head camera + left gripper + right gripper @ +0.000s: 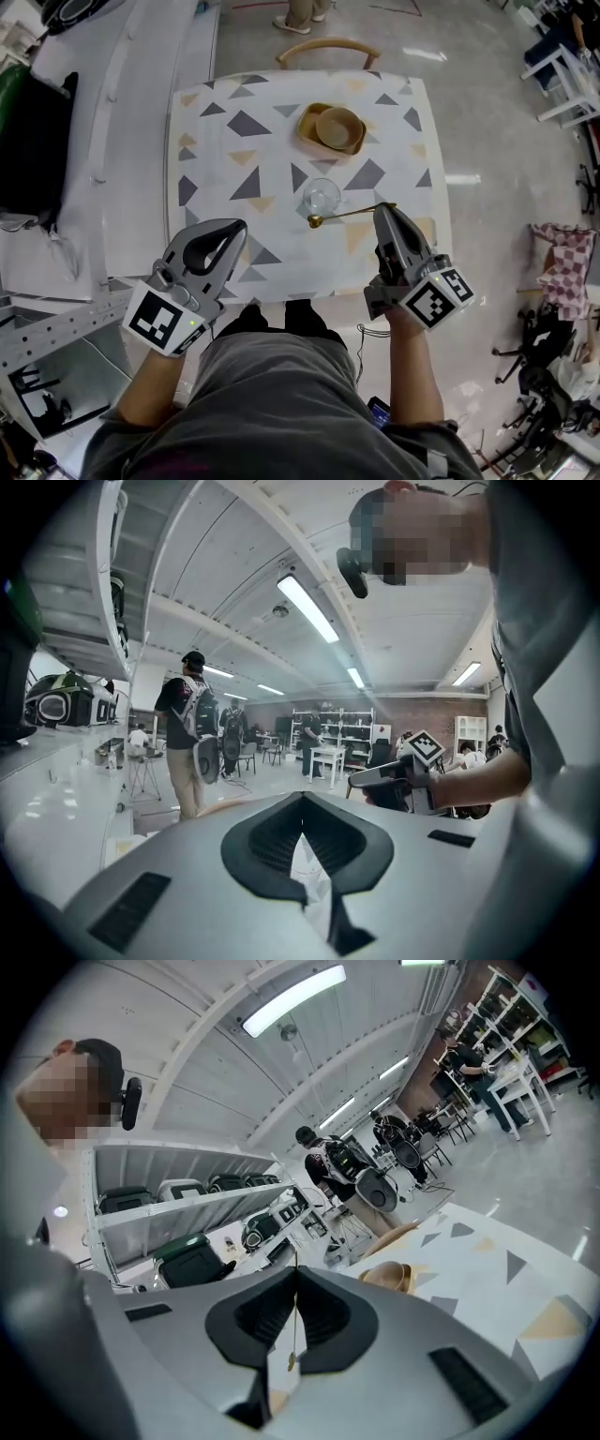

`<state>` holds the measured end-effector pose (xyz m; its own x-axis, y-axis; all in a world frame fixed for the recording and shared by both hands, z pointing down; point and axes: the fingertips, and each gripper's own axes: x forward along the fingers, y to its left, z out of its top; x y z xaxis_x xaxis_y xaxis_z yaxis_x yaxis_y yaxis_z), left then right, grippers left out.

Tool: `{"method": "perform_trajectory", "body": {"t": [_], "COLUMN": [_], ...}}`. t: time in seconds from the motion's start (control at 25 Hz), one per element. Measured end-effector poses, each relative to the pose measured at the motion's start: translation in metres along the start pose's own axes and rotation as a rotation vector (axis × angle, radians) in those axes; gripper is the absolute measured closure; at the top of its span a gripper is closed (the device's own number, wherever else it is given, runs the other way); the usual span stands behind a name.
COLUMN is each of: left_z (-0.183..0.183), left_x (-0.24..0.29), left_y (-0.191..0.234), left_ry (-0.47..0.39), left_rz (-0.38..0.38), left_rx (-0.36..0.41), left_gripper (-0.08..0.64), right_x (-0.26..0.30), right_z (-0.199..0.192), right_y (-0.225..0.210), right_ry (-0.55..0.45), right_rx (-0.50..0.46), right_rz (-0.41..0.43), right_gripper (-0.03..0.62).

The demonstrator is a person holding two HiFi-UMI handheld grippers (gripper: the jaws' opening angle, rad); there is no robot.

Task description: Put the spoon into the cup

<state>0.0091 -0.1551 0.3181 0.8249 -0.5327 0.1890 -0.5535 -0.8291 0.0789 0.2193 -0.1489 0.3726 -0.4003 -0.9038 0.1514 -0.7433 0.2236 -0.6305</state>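
While the right gripper [384, 214] pinched a slim gold spoon [345, 215], its tip was just beside the clear, empty cup [321, 197]. The left gripper [236, 228] had its jaws together on nothing.

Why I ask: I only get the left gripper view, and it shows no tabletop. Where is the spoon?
Observer: The right gripper has it. Its jaws are shut on the handle end of the spoon.
Operator: And the cup?
Observer: The cup stands upright near the middle of the table. In the head view the spoon's bowl shows just outside its near side.
Operator: Where does my left gripper sit?
Observer: The left gripper is over the table's near left part, apart from the cup.
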Motion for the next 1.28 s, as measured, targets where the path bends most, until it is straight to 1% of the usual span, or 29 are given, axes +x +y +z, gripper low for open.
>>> {"method": "perform_trajectory", "body": {"t": [0.4,0.48,0.56,0.68,0.76,0.8,0.92,1.08,1.28], "left_z": [-0.019,-0.026,-0.037,-0.041,-0.053,-0.057,-0.056,-0.071,-0.082], "left_x": [0.021,0.022,0.022,0.026,0.023,0.023,0.026,0.025,0.025], "left_y": [0.008,0.009,0.009,0.009,0.008,0.008,0.012,0.013,0.014], "left_ry": [0.041,0.063,0.11,0.112,0.16,0.17,0.148,0.194,0.205], "left_rz": [0.073,0.081,0.083,0.089,0.086,0.086,0.094,0.089,0.089], "left_rx": [-0.034,-0.042,-0.058,-0.061,-0.077,-0.081,-0.078,-0.096,-0.118], "left_gripper": [0.545,0.545,0.545,0.545,0.545,0.545,0.545,0.545,0.545], "right_x": [0.033,0.039,0.044,0.05,0.053,0.055,0.061,0.071,0.079], "right_z": [-0.002,-0.003,-0.004,-0.008,-0.013,-0.015,-0.025,-0.039,-0.05], "right_y": [-0.046,-0.053,-0.06,-0.07,-0.074,-0.076,-0.083,-0.09,-0.094], "right_ry": [0.068,0.074,0.08,0.092,0.101,0.106,0.12,0.145,0.163], "right_rx": [0.015,0.015,0.017,0.017,0.016,0.015,0.011,0.007,-0.009], "right_rz": [0.014,0.013,0.01,0.005,0.002,0.0,-0.003,-0.016,-0.02], "right_gripper": [0.569,0.569,0.569,0.569,0.569,0.569,0.569,0.569,0.569]}}
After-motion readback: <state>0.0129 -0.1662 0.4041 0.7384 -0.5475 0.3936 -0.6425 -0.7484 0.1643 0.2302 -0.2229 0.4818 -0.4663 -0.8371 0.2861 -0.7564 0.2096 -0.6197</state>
